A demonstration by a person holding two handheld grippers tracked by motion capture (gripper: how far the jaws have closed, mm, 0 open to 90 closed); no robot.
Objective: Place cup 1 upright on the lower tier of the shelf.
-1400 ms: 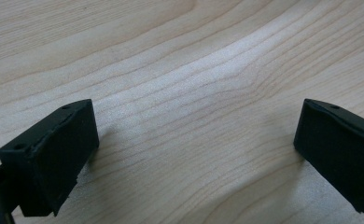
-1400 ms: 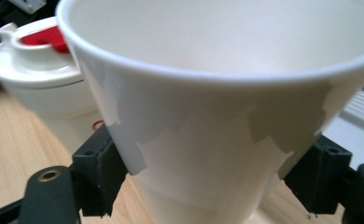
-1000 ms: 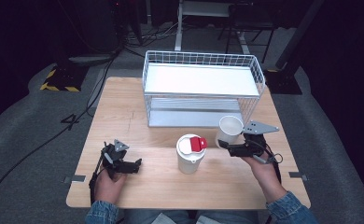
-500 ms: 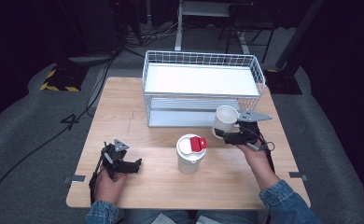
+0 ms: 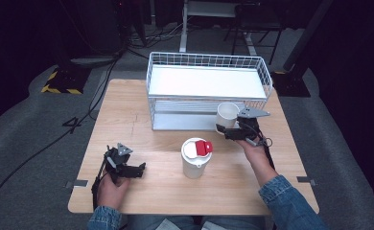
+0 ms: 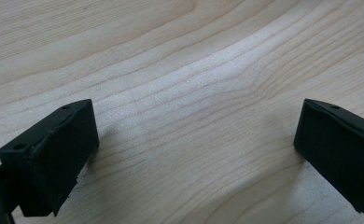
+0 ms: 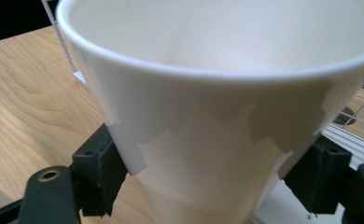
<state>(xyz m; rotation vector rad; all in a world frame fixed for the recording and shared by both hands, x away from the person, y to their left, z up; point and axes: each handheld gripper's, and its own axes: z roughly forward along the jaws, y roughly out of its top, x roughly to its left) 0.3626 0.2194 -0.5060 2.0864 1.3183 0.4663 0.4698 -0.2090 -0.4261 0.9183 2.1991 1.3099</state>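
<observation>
High view: a plain white tapered cup (image 5: 227, 115) is held upright, mouth up, in the right gripper (image 5: 227, 130), whose jaws are closed on its lower wall. The cup is seen at the front right corner of the white wire basket rack (image 5: 208, 62), just before the rack's lower shelf, so the rack lies directly beyond the cup and the right hand is much the nearer one to it. A white lidded tumbler with a red flip cap (image 5: 196, 157) stands in front of the rack, well apart from the cup. The left gripper (image 5: 138, 168) is rested on the light wooden table (image 5: 122, 115), far forward and left of the rack.

Left gripper view: the jaws are shown wide apart with bare wood grain between them; nothing is held.

Right gripper view: the cup wall is shown pressed between both pads, the interior empty, and rack wires close behind the rim, a closeness less plain from above.
</observation>
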